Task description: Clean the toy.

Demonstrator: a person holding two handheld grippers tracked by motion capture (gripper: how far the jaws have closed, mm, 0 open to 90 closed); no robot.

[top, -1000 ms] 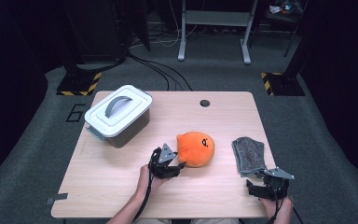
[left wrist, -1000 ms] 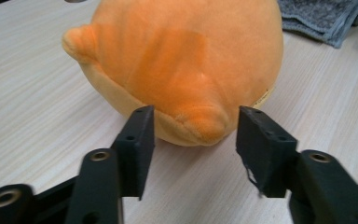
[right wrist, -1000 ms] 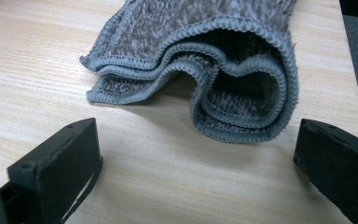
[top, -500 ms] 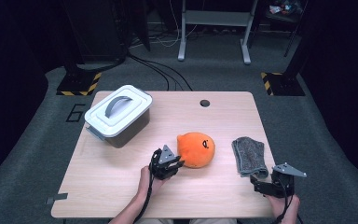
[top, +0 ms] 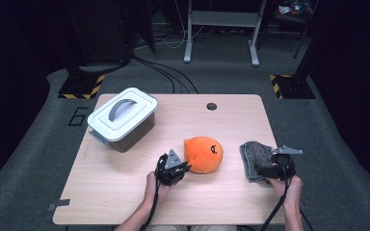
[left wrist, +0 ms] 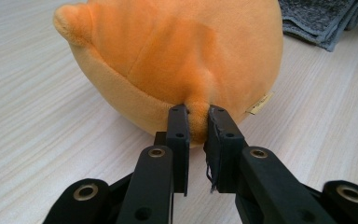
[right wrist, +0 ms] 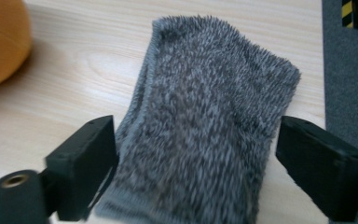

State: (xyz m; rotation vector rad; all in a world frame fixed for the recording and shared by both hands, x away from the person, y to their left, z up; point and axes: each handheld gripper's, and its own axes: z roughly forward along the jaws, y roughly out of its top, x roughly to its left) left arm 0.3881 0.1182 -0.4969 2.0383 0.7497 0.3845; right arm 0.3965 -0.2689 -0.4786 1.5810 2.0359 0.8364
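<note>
1. The left hand-held gripper (left wrist: 196,116), held low and level over the desk (top: 125,197), is clamped on a fold of the orange plush (left wrist: 177,60).
2. The right hand-held gripper (right wrist: 196,149) has just been closing, its jaws apart astride the grey towel (right wrist: 205,112) beside the plush.

One overhead camera, two riding on the grippers, all placed here against the orange plush toy (top: 203,154).

The high view looks forward and down on the whole bench (top: 125,202) from well above the toy. The left gripper view sits low, right against the toy's side. The right gripper view hovers close over the grey towel (right wrist: 205,130) beside it. All three share the toy and towel.
</note>
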